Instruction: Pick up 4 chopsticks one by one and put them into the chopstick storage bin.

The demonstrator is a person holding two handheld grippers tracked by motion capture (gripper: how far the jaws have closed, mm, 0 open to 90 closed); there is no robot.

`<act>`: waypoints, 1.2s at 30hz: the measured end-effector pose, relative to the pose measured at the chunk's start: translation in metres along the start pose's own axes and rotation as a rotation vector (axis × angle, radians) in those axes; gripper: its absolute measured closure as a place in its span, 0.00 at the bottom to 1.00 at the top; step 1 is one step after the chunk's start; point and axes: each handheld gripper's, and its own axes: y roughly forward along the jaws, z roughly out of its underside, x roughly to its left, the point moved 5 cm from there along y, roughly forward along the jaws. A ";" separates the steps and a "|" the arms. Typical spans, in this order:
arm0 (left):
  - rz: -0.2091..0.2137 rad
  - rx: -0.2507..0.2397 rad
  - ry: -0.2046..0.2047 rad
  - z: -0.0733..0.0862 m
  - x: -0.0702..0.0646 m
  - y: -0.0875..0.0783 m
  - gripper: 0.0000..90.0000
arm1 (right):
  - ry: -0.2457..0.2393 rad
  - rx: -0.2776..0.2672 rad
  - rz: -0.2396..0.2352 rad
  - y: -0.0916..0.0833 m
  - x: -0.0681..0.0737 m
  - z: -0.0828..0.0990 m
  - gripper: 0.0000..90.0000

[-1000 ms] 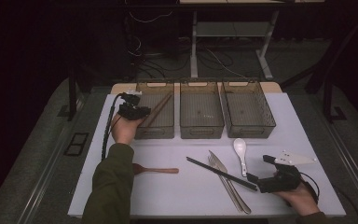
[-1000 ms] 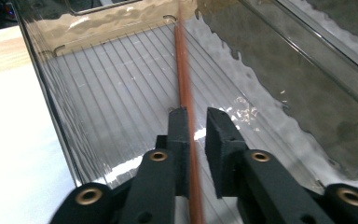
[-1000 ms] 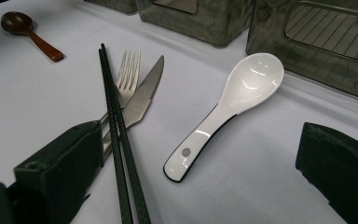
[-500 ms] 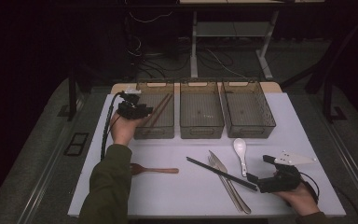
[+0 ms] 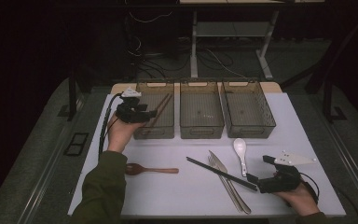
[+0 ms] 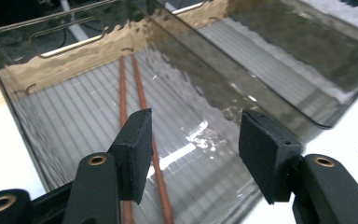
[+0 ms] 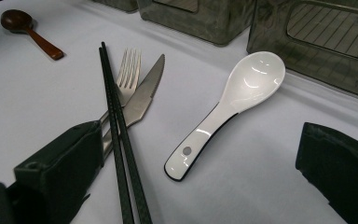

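My left gripper [image 5: 151, 113] hovers over the near left corner of the left clear bin [image 5: 154, 133]. Its jaws have just been opening and hold nothing [image 6: 193, 126]. Below them, two brown chopsticks [image 6: 137, 91] lie on the bin's ribbed floor [image 5: 161, 108]. At the table's front right my right gripper [image 5: 254, 183] rests low and open [image 7: 200, 140]. A pair of black chopsticks [image 7: 116, 121] lies on the table just inside its left jaw, loose [image 5: 221, 173]. The white spoon [image 7: 242, 98] lies farther ahead between the jaws.
A fork [image 7: 128, 77] and a knife [image 7: 144, 95] lie under the black chopsticks. A wooden spoon [image 5: 149, 170] lies at front left. The middle bin [image 5: 201, 130] and right bin [image 5: 249, 130] stand beside the left one. Table edges are near both hands.
The left gripper's jaws have parted, and the hand has risen a little and drawn slightly back over the left bin. The right hand has stayed where it was.
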 end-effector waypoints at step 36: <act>0.245 -0.077 0.135 0.078 -0.094 -0.037 0.20 | 0.000 0.003 0.012 -0.001 0.000 0.000 0.01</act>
